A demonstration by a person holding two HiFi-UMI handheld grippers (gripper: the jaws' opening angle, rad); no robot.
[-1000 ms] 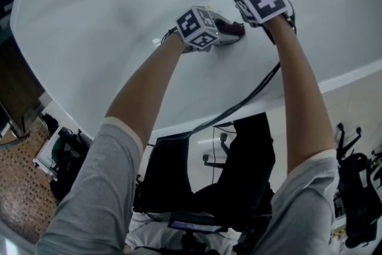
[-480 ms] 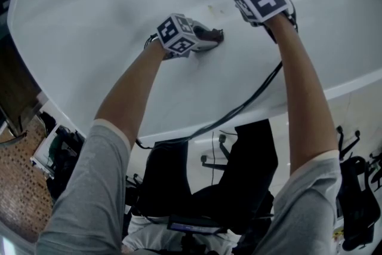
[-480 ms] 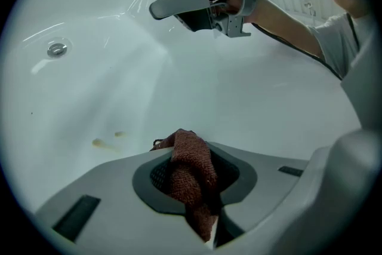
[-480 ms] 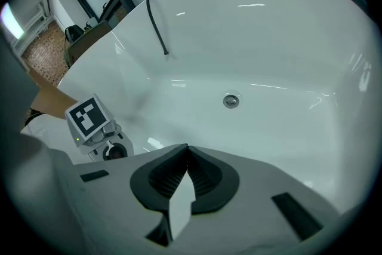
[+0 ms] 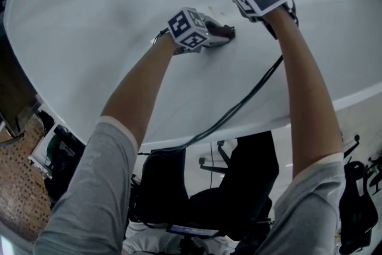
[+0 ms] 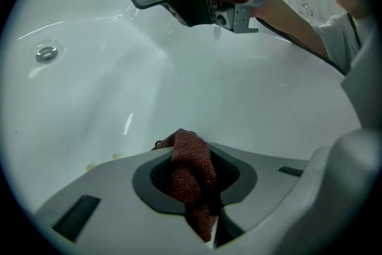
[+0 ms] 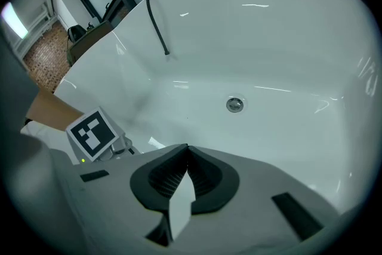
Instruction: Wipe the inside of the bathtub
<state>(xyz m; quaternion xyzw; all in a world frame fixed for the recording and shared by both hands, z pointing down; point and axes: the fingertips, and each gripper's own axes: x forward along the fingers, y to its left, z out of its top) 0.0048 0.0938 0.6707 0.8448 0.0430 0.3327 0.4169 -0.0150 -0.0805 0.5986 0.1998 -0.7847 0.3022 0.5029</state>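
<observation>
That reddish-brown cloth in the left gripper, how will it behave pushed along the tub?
Likely floppy: the cloth bunches and folds in the left gripper. Probably light; its nubby weave should drag, not slip, on the glossy bathtub.

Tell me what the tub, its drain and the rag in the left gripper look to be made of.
The bathtub looks glossy white, likely acrylic or enamel, judging by the sharp light streaks on it. The drain looks like polished metal with a chrome-like glint. The cloth looks like matte reddish-brown woven or terry fabric with a nubby texture.
</observation>
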